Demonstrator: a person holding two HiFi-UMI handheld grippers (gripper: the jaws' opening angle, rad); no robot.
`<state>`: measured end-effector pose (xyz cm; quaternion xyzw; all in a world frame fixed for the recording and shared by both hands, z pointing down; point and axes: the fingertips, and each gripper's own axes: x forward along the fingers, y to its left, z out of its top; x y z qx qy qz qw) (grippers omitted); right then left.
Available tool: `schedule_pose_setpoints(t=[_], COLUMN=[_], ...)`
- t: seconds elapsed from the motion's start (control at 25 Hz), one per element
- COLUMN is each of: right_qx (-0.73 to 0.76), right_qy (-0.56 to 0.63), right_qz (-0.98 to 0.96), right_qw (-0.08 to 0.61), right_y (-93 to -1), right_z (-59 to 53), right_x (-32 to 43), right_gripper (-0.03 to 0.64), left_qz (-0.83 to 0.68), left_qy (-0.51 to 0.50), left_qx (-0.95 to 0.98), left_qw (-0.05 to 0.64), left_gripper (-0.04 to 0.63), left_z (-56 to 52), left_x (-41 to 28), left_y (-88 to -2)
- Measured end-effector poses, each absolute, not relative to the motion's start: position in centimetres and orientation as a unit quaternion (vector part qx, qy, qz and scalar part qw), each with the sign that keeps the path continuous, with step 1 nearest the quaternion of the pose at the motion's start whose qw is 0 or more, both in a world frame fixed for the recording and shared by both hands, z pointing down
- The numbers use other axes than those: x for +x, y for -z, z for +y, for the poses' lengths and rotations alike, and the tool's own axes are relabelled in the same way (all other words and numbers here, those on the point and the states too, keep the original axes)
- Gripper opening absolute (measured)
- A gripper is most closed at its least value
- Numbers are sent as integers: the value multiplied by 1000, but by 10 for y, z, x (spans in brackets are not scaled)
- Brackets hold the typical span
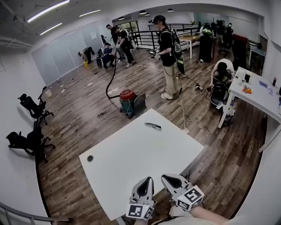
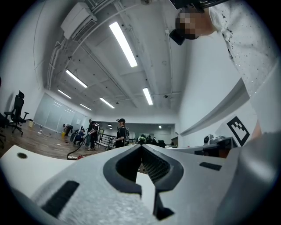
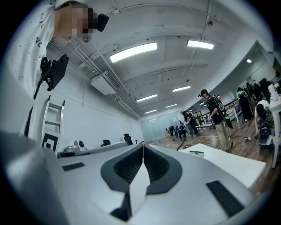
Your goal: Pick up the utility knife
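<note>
Large open room; wood plank floor (image 1: 83, 83); white walls (image 1: 13, 79); frosted glass partition (image 1: 66, 55) at far end; strip lights (image 1: 48, 11) on white ceiling, AC unit (image 2: 79, 19) beside them; white table (image 1: 131, 162) in foreground, white desk (image 1: 257, 96) at right; two black office chairs (image 1: 33, 107) by left wall; black railing (image 1: 147, 38) at back; vacuum (image 1: 127, 100) with black hose on floor; several people (image 1: 169, 57) standing

left gripper (image 1: 148, 179): fingers together, empty | right gripper (image 1: 165, 177): fingers together, empty
</note>
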<state>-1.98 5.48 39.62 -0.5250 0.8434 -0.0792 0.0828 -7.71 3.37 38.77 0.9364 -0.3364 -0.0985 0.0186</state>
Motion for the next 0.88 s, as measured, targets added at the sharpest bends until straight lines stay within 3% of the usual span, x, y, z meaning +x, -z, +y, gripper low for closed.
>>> schedule_pose_setpoints(t=[0.88], right_qx=[-469], right_qy=[74], right_qz=[876], right_qw=[88], right_y=[-395], right_z=[-32], right_x=[39], right_gripper=[8], left_qz=[-381], left_qy=[112], left_qx=[918], left_qw=[4], left_gripper=[8], left_z=[-45], left_x=[-2], left_y=[-389])
